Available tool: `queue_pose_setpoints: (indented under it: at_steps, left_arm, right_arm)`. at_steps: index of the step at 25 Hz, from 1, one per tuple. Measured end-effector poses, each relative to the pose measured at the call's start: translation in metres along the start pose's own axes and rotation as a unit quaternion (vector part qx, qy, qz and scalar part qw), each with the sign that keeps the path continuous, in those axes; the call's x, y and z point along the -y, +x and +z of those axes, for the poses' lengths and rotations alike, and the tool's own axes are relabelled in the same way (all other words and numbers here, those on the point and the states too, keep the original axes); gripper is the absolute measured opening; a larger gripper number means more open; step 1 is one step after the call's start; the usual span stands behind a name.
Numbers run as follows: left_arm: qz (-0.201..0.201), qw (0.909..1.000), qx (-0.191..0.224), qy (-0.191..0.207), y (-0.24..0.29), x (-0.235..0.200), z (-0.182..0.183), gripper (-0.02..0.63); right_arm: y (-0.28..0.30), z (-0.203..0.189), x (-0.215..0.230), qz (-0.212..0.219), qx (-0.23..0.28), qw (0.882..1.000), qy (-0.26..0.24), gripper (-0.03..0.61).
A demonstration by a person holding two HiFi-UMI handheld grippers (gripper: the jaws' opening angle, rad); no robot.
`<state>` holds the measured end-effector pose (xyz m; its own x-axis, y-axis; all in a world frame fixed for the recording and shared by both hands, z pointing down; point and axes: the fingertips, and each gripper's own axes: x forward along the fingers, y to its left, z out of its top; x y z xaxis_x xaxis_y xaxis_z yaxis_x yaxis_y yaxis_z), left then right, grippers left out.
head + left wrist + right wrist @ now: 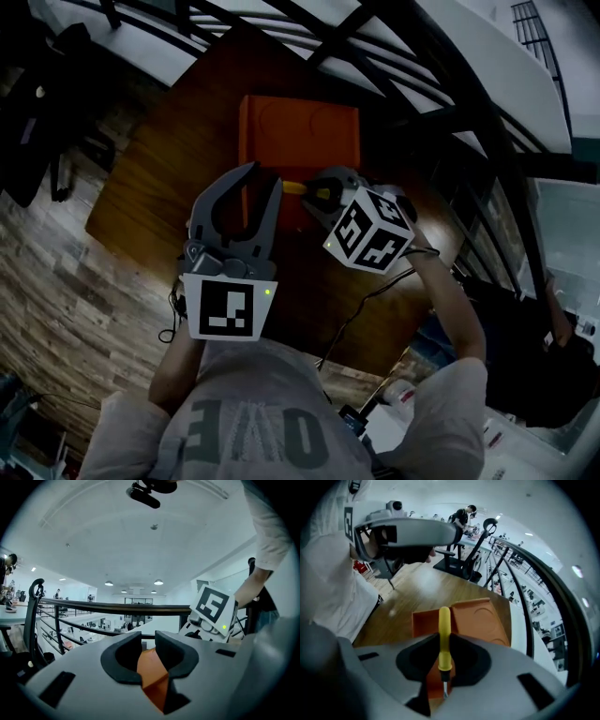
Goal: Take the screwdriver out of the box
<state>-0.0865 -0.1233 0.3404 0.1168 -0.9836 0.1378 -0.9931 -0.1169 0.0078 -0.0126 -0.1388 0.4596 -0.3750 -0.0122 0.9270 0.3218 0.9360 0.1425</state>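
An orange box point(300, 131) lies on a dark wooden table point(159, 178). My left gripper point(261, 178) is shut on the box's left edge, and an orange strip of it point(152, 677) shows between the jaws point(148, 641) in the left gripper view. My right gripper point(314, 192) hangs over the box's near right part, pointing steeply down. It is shut on a screwdriver point(444, 634) with a yellow handle point(295, 187) and a short dark tip. The screwdriver is held above the box point(480, 616), clear of it.
A black metal railing point(375, 47) runs along the table's far and right sides. A black office chair point(459, 559) stands beyond the table's far end. A cable point(366, 309) trails from the right gripper over the near table edge. The right gripper's marker cube point(213, 606) is close beside the left gripper.
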Motion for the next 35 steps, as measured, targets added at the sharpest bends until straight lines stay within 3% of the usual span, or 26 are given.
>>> queue_pose_setpoints:
  at_steps: [3, 6, 13, 19, 23, 26, 32, 35]
  left_arm:
    - [-0.002, 0.9994, 0.024, -0.026, 0.001, -0.007, 0.026, 0.084]
    - [-0.005, 0.9989, 0.044, -0.013, 0.002, -0.002, 0.055, 0.084]
    - [-0.042, 0.9943, 0.087, 0.047, 0.0, 0.032, 0.111, 0.084]
    - [-0.07, 0.9895, 0.118, 0.045, -0.013, 0.046, 0.151, 0.084]
    - [-0.092, 0.9864, 0.132, 0.034, -0.019, 0.024, 0.162, 0.084]
    - [-0.11, 0.9821, 0.141, 0.059, -0.021, 0.039, 0.155, 0.084]
    - [-0.131, 0.9816, 0.127, 0.056, -0.02, -0.028, 0.136, 0.084]
    - [-0.137, 0.9827, 0.117, 0.043, -0.023, -0.023, 0.127, 0.084]
  right_arm:
    - [-0.035, 0.017, 0.016, -0.041, 0.043, 0.997, 0.053, 0.078]
    - [-0.069, 0.026, 0.023, -0.081, 0.102, 0.985, 0.115, 0.078]
    - [-0.151, 0.032, 0.024, -0.203, 0.233, 0.93, 0.2, 0.078]
    - [-0.216, 0.055, 0.01, -0.295, 0.327, 0.867, 0.234, 0.078]
    - [-0.234, 0.086, 0.012, -0.361, 0.376, 0.809, 0.272, 0.078]
    - [-0.241, 0.072, -0.001, -0.397, 0.411, 0.764, 0.3, 0.078]
    - [-0.217, 0.121, 0.025, -0.434, 0.431, 0.712, 0.345, 0.078]
    - [-0.226, 0.11, 0.015, -0.456, 0.438, 0.685, 0.361, 0.078]
